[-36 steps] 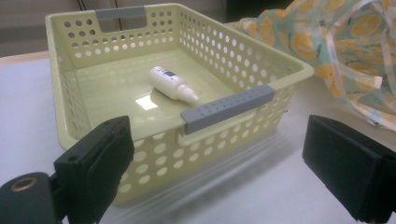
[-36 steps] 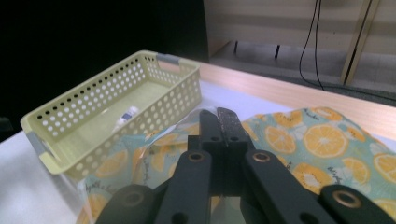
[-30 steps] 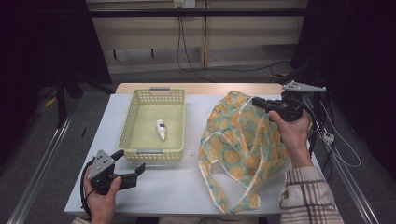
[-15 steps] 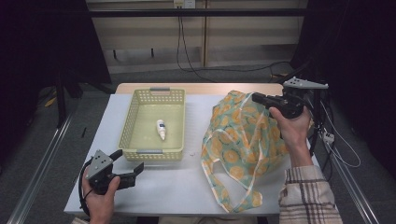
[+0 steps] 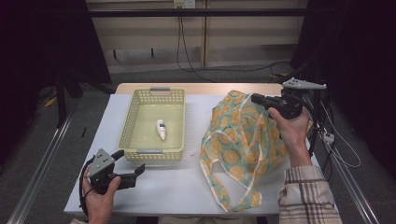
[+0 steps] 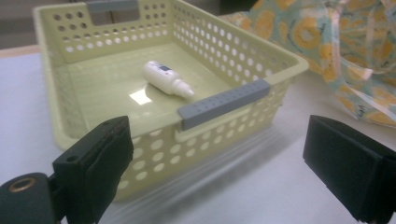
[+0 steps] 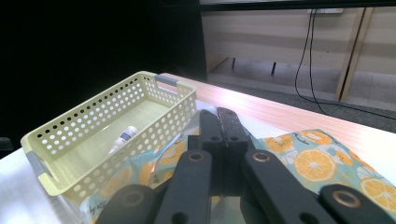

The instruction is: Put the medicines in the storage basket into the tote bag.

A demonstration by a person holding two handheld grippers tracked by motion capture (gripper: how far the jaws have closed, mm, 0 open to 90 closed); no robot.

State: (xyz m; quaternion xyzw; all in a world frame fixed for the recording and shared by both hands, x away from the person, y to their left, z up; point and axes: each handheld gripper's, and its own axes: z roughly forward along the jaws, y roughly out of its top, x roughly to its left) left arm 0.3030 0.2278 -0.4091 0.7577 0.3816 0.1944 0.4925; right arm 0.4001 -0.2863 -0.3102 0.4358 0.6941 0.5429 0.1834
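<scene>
White bench [image 5: 187, 186] in a dark room, wood panelling and cables behind. The orange-print bag [image 5: 243, 140] is slumped just right of the yellow basket [image 5: 152, 123], its top edge held up by the right gripper [image 5: 258, 99] at the bag's far right side; loose handles trail toward the near bench edge. In the right gripper view the jaws are pressed together with bag cloth just below them, so a pinch on the fabric is judged, though the pinched bit itself is hidden. One small white bottle [image 5: 161, 129] lies on its side inside the basket. Progress is judged early to middle: one item unpacked, bag probably not emptied, contents not visible. The left gripper [image 5: 133, 173] is held near the basket's near left corner, jaws wide apart, nothing held or touched.
</scene>
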